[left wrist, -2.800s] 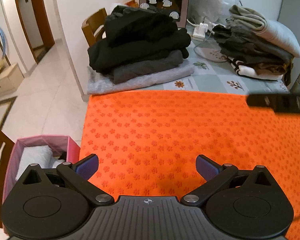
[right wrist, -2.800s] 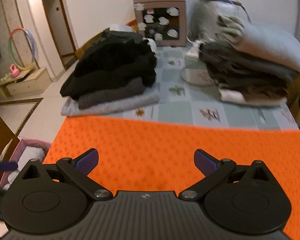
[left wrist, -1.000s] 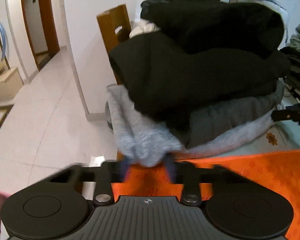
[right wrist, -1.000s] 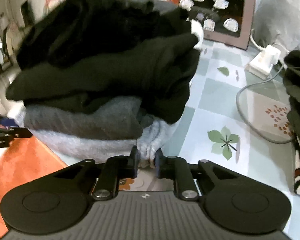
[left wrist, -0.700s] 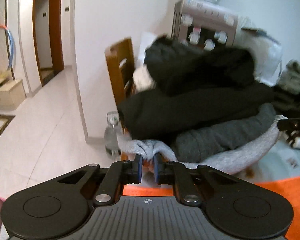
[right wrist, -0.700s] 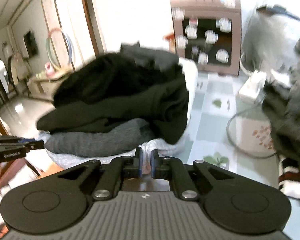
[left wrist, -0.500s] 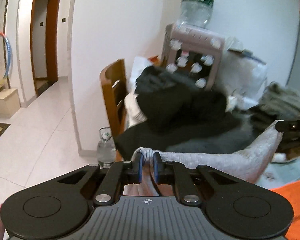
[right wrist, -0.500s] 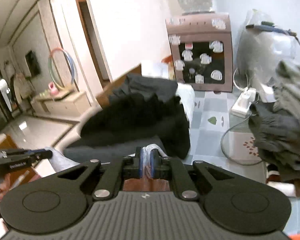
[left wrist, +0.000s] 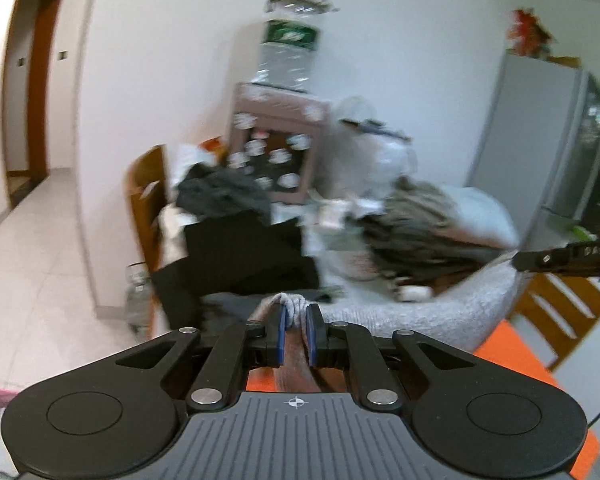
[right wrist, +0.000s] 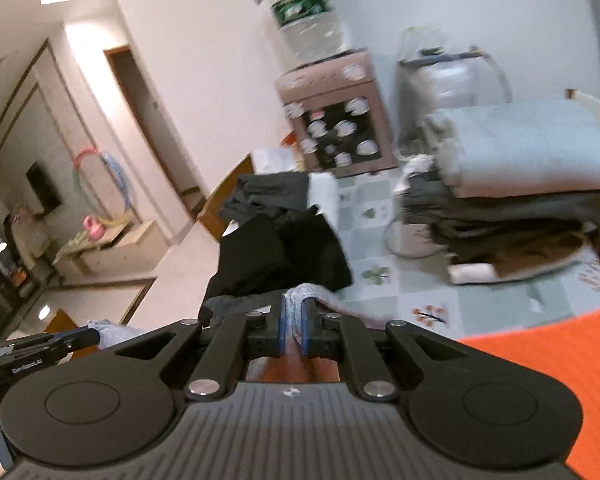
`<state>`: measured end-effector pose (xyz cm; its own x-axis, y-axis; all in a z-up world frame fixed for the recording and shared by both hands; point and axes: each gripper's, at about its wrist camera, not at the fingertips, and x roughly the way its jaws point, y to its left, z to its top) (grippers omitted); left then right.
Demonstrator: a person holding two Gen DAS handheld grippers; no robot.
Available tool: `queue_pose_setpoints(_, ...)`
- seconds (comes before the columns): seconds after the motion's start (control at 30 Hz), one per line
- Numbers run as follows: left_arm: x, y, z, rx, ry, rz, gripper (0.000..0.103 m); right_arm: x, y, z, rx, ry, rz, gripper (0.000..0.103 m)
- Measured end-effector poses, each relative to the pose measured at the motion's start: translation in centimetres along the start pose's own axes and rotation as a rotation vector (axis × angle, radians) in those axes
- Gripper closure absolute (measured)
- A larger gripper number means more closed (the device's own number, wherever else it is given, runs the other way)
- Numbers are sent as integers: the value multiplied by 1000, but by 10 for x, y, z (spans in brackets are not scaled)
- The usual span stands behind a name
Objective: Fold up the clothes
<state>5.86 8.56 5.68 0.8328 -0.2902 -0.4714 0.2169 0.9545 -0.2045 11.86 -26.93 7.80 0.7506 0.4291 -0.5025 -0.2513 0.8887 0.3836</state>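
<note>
My left gripper (left wrist: 293, 314) is shut on a corner of a light grey garment (left wrist: 412, 308), which stretches as a taut band to the right, up to my right gripper's tip (left wrist: 520, 259). My right gripper (right wrist: 293, 314) is shut on another corner of the same light grey garment (right wrist: 312, 292). The left gripper (right wrist: 88, 334) shows at the lower left of the right wrist view with grey cloth in it. Both are lifted above the orange mat (right wrist: 548, 356). A pile of black and dark grey clothes (right wrist: 284, 248) lies on the table behind.
A second stack of folded grey and pale clothes (right wrist: 520, 184) stands at the right of the tiled tablecloth (right wrist: 384, 276). A pink cup cabinet with a water bottle (right wrist: 336, 116) is at the back. A wooden chair (left wrist: 144, 196) stands at the left edge.
Both grippers closed on the bottom light grey garment and pulled it up and out from under the dark pile. The dark pile has dropped back onto the table.
</note>
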Motion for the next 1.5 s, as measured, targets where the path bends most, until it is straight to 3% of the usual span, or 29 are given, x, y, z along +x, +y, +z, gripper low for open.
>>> queue_pose_setpoints(0.2, -7, -47, -3, 41, 5, -99, 101, -78, -35, -36, 93, -13, -125, 95)
queue_pose_setpoints(0.23, -5, -54, -8, 49, 21, -113, 101, -87, -41, -43, 109, -6, -151, 100)
queue_pose_setpoints(0.43, 11, -95, -55, 95, 186, -175, 100, -130, -94, -83, 183, 32, -322, 101)
queue_pose_setpoints(0.57, 25, -125, -88, 140, 293, -188, 98, -143, -129, -101, 209, 54, -366, 101)
queue_pose_setpoints(0.67, 33, -146, -106, 181, 344, -192, 86, -144, -149, -108, 212, 81, -359, 101)
queue_pose_setpoints(0.83, 43, -185, -126, 211, 390, -199, 53, -133, -171, -113, 160, 142, -325, 100)
queue_pose_setpoints(1.03, 55, -228, -153, 198, 426, -198, 33, -113, -194, -105, 113, 207, -237, 100)
queue_pose_setpoints(1.27, 80, -260, -200, 116, 514, -135, 27, -98, -216, -105, 67, 283, -129, 96)
queue_pose_setpoints(1.4, 95, -262, -223, -13, 541, -61, 27, -92, -226, -111, 43, 327, -78, 96)
queue_pose_setpoints(1.47, 101, -263, -231, -58, 543, -29, 29, -91, -232, -115, 39, 345, -62, 90)
queue_pose_setpoints(1.5, 104, -265, -234, -75, 546, -10, 34, -91, -235, -116, 38, 353, -56, 87)
